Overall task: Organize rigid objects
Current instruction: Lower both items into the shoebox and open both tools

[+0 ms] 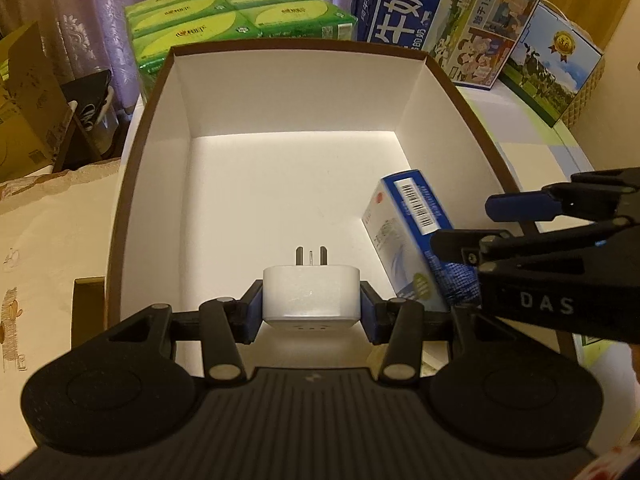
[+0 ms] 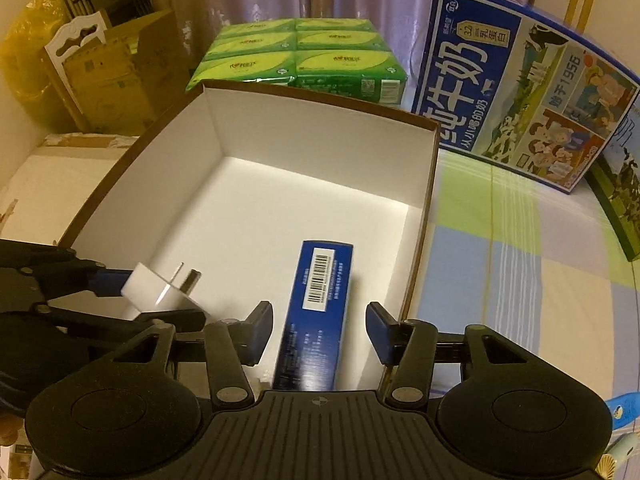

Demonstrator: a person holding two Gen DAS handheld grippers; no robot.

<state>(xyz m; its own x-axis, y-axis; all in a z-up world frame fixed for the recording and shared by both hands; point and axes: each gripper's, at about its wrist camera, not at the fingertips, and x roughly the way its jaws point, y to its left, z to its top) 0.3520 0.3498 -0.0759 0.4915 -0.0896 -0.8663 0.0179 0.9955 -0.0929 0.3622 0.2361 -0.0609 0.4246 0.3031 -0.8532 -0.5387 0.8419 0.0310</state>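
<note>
White cardboard inside, brown on the outside: that's the open box filling the middle of both views, and its floor is mostly bare toward the far wall and the left side, so plenty of free space in there. Walls are tall though, and the right wall runs close along the blue carton, which sits in the lower right part of the box floor, long and narrow with a white barcode label on top; in the left wrist view it looks propped at a slant against that wall. The right gripper straddles it with the pads spread, a clear gap on both sides, nothing pinched. No earlier shot here, so just that. The left gripper is pinching the white plug adapter by its sides at the bottom centre of the left view, prongs pointing toward the far wall, over the near part of the box; can't tell if it touches the floor. It's a rounded white block with flat metal pins. Beyond the far rim, upper centre, sit green tissue packs, and a big blue milk case stands upper right on a checked cloth.
</note>
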